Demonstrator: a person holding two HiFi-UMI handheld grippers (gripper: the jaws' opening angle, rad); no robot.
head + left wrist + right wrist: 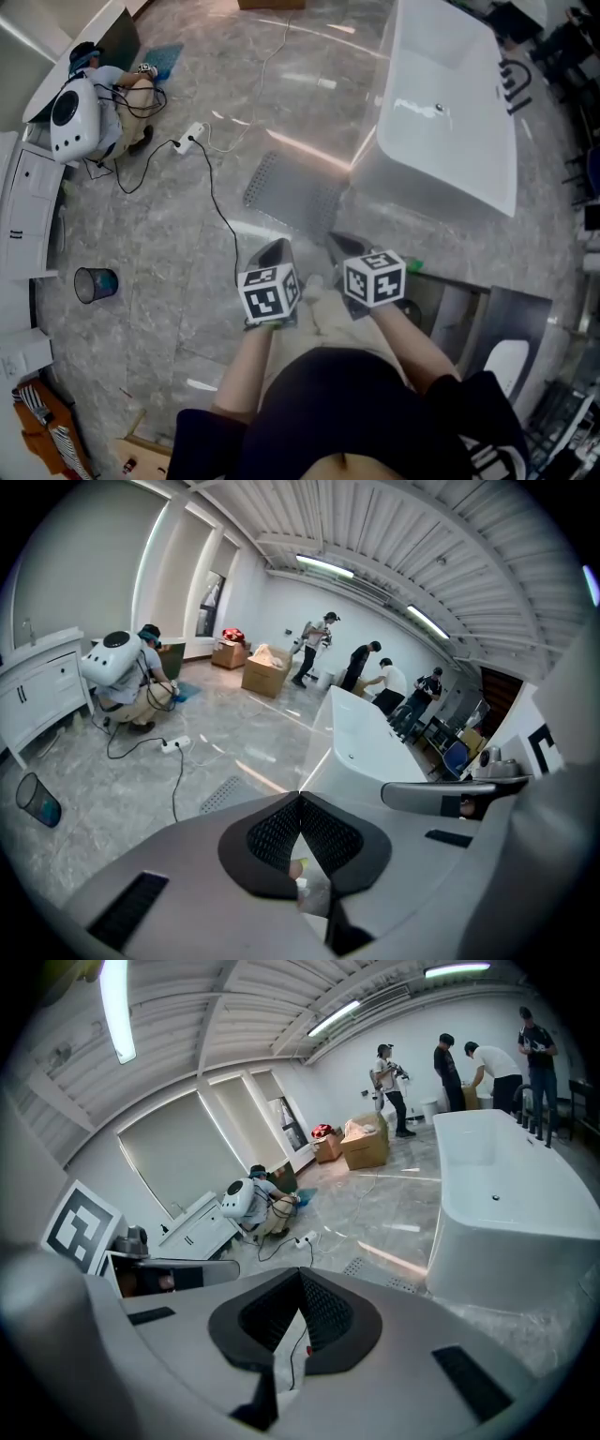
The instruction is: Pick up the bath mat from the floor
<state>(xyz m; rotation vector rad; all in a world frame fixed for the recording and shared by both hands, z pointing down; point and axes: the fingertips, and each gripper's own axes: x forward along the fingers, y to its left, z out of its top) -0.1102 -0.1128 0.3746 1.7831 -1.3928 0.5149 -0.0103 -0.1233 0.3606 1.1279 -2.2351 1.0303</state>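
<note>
The bath mat (295, 192) is a grey perforated sheet lying flat on the marble floor beside the white bathtub (450, 112). It also shows as a grey grid, the mat (223, 794), in the left gripper view, and as the mat (375, 1275) in the right gripper view. My left gripper (278, 247) and right gripper (336, 240) hang side by side above the floor, just short of the mat's near edge and not touching it. The left gripper (300, 797) has its black pads meeting at the tips with nothing between them. The right gripper (300, 1272) stands the same way, empty.
A black cable runs from a white power strip (190, 137) across the floor to the mat's left. A dark waste bin (96, 283) stands at the left near a white cabinet (23, 206). A person (112, 94) crouches at the far left; several people stand beyond the bathtub.
</note>
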